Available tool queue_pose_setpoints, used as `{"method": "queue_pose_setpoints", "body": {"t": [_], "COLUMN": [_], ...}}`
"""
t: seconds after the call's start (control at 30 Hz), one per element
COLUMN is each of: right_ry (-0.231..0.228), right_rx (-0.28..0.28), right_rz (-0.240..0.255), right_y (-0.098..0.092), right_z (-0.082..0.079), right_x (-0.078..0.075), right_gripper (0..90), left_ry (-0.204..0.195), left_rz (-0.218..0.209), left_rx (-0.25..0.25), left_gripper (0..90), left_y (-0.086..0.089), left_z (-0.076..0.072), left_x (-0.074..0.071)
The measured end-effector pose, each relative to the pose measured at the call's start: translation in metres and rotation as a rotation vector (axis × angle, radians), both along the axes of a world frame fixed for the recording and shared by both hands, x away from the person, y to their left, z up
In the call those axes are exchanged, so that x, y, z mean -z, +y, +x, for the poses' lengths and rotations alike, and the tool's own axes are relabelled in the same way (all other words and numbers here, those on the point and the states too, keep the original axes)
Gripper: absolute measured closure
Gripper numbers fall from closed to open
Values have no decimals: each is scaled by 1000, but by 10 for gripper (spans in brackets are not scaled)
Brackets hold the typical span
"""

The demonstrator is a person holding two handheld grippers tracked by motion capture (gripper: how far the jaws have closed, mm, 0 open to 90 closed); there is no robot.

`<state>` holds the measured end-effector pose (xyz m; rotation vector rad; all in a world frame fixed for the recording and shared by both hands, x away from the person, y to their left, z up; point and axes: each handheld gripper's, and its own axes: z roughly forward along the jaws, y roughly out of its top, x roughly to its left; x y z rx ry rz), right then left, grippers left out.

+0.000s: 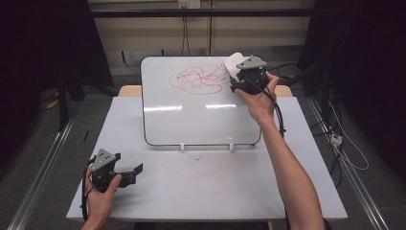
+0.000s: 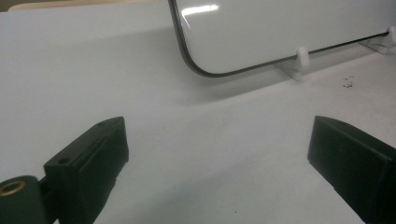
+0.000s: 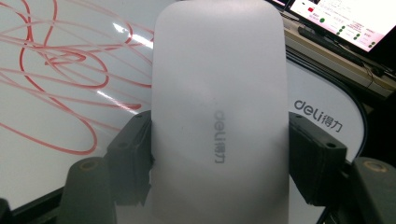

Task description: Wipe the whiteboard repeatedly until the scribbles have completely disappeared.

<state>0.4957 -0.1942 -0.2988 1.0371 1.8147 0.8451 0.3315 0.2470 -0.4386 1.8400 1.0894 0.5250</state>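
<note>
Item: whiteboard eraser (image 3: 218, 116), white, oblong, rounded ends, grey maker's mark along its back. Held at the upper right corner of the whiteboard (image 1: 201, 122), just beside the right edge of the red scribble (image 1: 198, 79). From the right gripper view it stands lengthwise between the two black jaws, which press on its long sides.

Landmark: whiteboard, white with a dark rim, propped at a tilt on two small white feet (image 2: 302, 57) along its near edge. All places below are given relative to it.

Progress, as judged: wiping appears barely begun or not begun. The scribble looks whole, a dense tangle of loops across the upper middle of the whiteboard, with no clearly cleared strip through it. Lower half of the whiteboard is bare. Nearly all erasing is left.

Right tongs (image 1: 238, 73): clenched on the eraser, at the whiteboard's upper right corner. The right hand (image 1: 258, 98) grips the body from below, forearm stretched forward along the whiteboard's right edge.

Left tongs (image 1: 139, 168): released, jaws wide apart, nothing between them. Resting low over the surface (image 1: 201, 187), near and left of the whiteboard's lower left corner, pointed towards that corner. The left hand (image 1: 103, 194) holds them from behind.
</note>
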Motion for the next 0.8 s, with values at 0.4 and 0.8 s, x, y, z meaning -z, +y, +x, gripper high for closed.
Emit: {"method": "queue_pose_setpoints", "body": {"t": [0.4, 0.8], "right_ry": [-5, -6], "right_rx": [17, -1], "right_rz": [-8, -22], "right_y": [6, 21], "right_z": [0, -1], "right_x": [2, 6], "right_gripper": [314, 314], "left_ry": [3, 0], "left_rz": [6, 7], "left_rx": [4, 6], "left_gripper": [50, 50], "left_y": [-2, -2], "left_z": [0, 0], "left_x": [0, 0]}}
